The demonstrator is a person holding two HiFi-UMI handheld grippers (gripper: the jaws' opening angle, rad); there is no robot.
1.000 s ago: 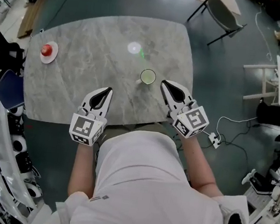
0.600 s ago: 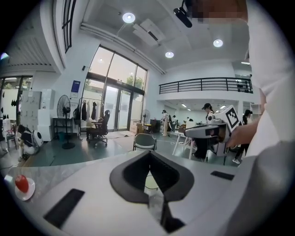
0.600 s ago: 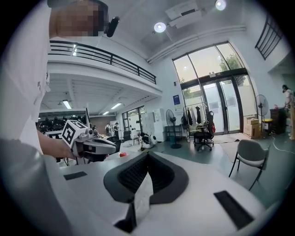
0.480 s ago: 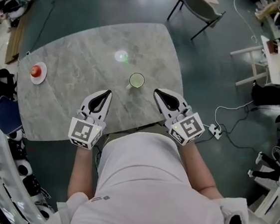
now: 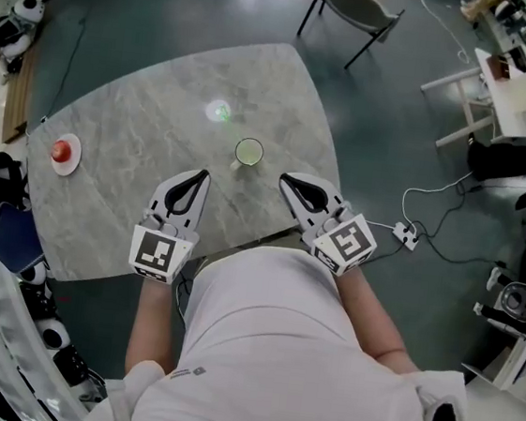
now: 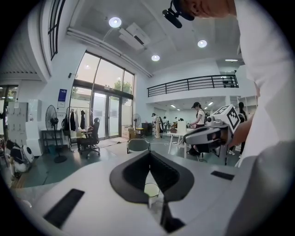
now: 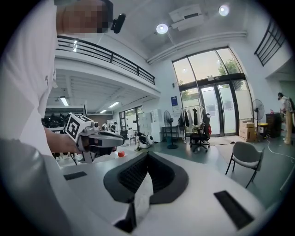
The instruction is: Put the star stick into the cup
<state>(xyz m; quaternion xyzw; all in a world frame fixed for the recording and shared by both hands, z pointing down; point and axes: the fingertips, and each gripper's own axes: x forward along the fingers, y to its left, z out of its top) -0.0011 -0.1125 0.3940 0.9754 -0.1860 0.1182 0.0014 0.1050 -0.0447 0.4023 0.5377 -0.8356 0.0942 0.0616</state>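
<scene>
A pale green cup [image 5: 249, 151] stands upright on the grey marble table [image 5: 141, 125], near its right front. Beyond it lies a small whitish-green thing [image 5: 219, 111], too small to make out but apparently the star stick. My left gripper [image 5: 201, 175] hovers over the front edge, left of and short of the cup, shut and empty. My right gripper [image 5: 285, 179] hangs at the front right corner, also shut and empty. In the left gripper view the cup [image 6: 151, 188] shows just past the closed jaws of the left gripper [image 6: 150, 154].
A red thing on a white plate [image 5: 62, 151] sits at the table's far left. A chair [image 5: 357, 8] stands beyond the table. Cables and a plug [image 5: 402, 235] lie on the floor to the right. The right gripper view shows the left gripper [image 7: 99, 138] alongside.
The head view has swung, so the table sits further left in frame. Both grippers stay shut near the front edge. Cup and stick have not moved on the table.
</scene>
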